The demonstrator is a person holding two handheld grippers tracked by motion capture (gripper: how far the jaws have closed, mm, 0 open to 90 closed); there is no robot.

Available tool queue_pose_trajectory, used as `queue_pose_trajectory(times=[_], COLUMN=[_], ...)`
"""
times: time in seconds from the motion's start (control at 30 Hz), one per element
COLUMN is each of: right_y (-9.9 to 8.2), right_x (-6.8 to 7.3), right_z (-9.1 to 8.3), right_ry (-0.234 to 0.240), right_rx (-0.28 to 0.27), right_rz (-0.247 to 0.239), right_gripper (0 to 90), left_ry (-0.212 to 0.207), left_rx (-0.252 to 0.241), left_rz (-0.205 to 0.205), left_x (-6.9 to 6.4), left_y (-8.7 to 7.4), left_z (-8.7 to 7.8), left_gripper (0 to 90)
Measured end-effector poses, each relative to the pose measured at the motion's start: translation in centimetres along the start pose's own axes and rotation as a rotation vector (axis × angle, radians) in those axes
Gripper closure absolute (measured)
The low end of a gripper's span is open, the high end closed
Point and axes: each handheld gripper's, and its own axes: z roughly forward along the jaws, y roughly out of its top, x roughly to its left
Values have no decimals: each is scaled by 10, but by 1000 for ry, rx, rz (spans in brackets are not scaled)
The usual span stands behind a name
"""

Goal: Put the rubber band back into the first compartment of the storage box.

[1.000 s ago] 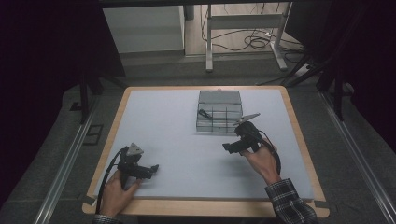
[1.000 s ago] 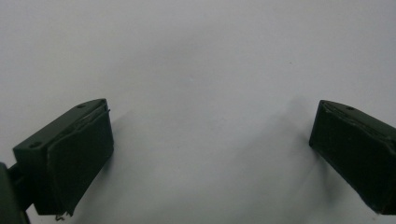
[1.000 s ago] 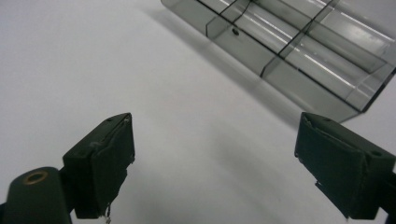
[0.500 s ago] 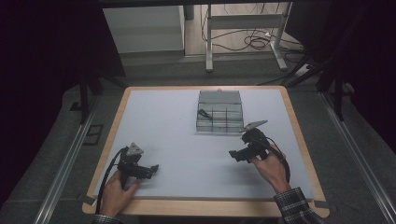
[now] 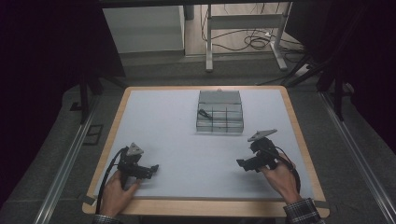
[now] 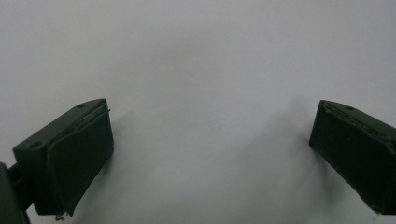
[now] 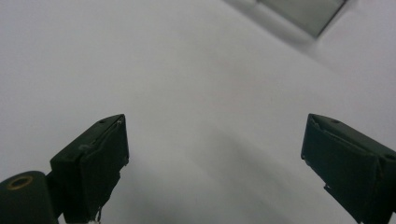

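Observation:
A clear plastic organizer box (image 5: 220, 111) with small compartments stands at the back middle of the white table top (image 5: 177, 130); a small dark item (image 5: 203, 113) lies in a left compartment. My left gripper (image 5: 152, 170) rests low near the front left, open and pointing right, with nothing between its pads (image 6: 79, 158). My right gripper (image 5: 241, 164) hovers near the front right, open and empty, jaws wide apart, pointing left. A corner of the box (image 7: 303, 11) shows at the top of the right gripper view.
The table has a wooden rim (image 5: 205, 206). Dark floor, metal rails (image 5: 65, 163) and a stand with cables (image 5: 252, 42) lie beyond it. Bare white surface stretches between the two grippers.
My right gripper has drawn back from the box toward the front right of the table and turned leftward. The left gripper has stayed put.

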Motion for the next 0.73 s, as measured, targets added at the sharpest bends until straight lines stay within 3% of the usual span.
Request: queue_pose_trajectory(times=[0.3,0.57,0.73], right_y=[-26,-48,-53], right_x=[-2,1,-2], right_z=[-3,3,4], right_ry=[-16,-45,-31], right_rx=[35,116,99], right_rz=[4,-51,-32], right_gripper=[70,67,57], left_ry=[0,1,0], left_rx=[0,-1,-1], left_rz=[0,-1,-1], left_x=[0,0,0], left_y=[0,0,0], left_z=[0,0,0], left_gripper=[0,0,0])
